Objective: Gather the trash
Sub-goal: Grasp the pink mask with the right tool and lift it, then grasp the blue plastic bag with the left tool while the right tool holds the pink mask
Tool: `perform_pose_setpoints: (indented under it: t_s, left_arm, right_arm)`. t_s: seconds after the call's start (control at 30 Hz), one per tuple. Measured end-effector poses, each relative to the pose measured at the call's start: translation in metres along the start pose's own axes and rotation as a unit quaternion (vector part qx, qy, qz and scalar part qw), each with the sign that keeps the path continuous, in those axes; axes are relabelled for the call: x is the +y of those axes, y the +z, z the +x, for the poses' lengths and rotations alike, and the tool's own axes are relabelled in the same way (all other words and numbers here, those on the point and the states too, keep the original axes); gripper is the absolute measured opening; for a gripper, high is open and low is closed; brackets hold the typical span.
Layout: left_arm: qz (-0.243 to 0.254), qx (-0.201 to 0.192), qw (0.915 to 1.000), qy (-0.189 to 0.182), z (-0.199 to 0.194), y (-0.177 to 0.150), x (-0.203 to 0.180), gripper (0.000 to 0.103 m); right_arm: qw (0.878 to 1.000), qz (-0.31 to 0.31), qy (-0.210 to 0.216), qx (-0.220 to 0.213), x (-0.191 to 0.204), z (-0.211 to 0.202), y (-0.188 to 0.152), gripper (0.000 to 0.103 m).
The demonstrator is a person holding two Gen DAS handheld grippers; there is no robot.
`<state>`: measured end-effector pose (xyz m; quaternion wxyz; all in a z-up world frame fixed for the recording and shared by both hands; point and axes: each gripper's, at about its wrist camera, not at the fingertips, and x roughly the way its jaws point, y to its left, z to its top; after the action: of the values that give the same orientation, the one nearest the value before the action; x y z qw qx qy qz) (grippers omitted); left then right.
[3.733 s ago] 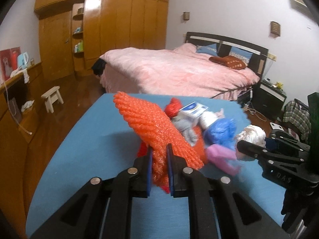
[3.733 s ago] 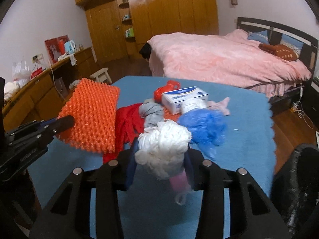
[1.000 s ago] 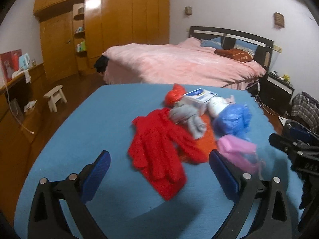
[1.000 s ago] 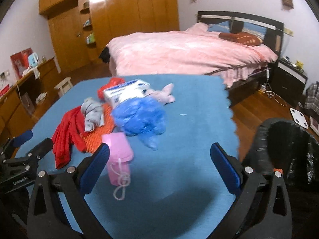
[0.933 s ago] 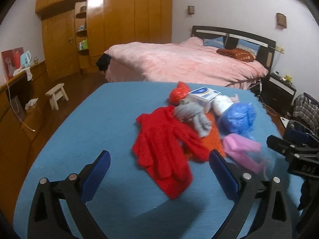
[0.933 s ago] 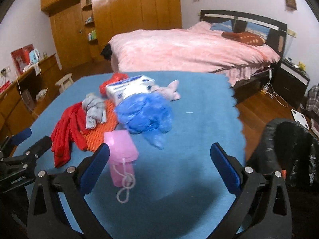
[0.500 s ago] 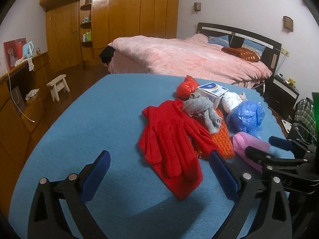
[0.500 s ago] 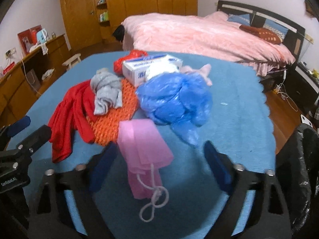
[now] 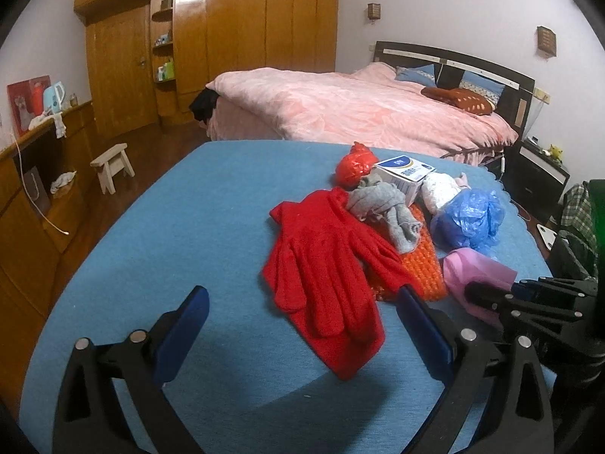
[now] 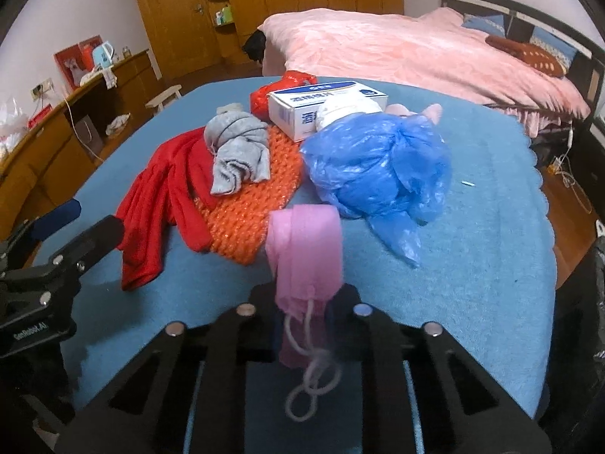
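**Right gripper clamping the pink pouch on the blue table**

The left gripper point(image 9: 302, 325) is hovering over the near left part of the blue table point(image 9: 181, 227), its blue-padded jaws standing wide apart with nothing between them. Just beyond it, the red gloves point(image 9: 321, 265) are lying flat near the middle of the tabletop. A crumpled grey cloth point(image 10: 238, 151) is resting partly on the gloves and partly on the orange bubble wrap point(image 10: 249, 204), which is spreading out beneath it. Toward the far edge, a red plastic bag point(image 10: 280, 90) is sitting beside the white and blue box point(image 10: 321, 106), and a white bundle point(image 10: 348, 109) is leaning against the box's near side. To the right of the wrap, the blue plastic bag point(image 10: 378, 166) is bulging in a heap, touching the white bundle.

At the near edge, the right gripper point(image 10: 302, 314) is pressing its jaws together on the lower end of the pink pouch point(image 10: 306, 249), whose cord is dangling in a loop below the pads. The pouch's upper end is lying between the orange wrap and the blue bag. A black bin bag point(image 10: 590, 302) is showing past the table's right edge.
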<state>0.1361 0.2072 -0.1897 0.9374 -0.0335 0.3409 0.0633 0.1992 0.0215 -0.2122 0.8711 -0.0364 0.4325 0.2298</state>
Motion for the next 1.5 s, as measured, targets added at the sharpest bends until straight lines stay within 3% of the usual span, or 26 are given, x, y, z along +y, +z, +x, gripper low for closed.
perform_pose_setpoints:
  t_s: [0.4, 0.7, 0.97, 1.2, 1.5]
  left_arm:
    - [0.022, -0.033, 0.9975, -0.058, -0.006, 0.026, -0.049, 0.094]
    - [0.042, -0.034, 0.9945, -0.09, 0.011, 0.039, -0.089, 0.086]
    - [0.06, -0.014, 0.9895, -0.131, 0.041, 0.046, -0.124, 0.064]
    - [0.069, 0.012, 0.9861, -0.15, 0.064, 0.043, -0.145, 0.052]
    - [0.097, 0.035, 0.9848, -0.14, 0.077, 0.04, -0.165, 0.032]
  right_arm:
    - [0.998, 0.045, -0.016, -0.034, -0.047, -0.048, -0.004, 0.012]
    - [0.991, 0.103, -0.065, -0.055, -0.097, -0.05, 0.005, 0.012]
    - [0.988, 0.119, -0.076, -0.06, -0.117, -0.049, 0.004, 0.012]
    - [0.987, 0.13, -0.072, -0.057, -0.125, -0.047, 0.001, 0.012]
    - [0.987, 0.132, -0.074, -0.05, -0.122, -0.042, -0.003, 0.012]
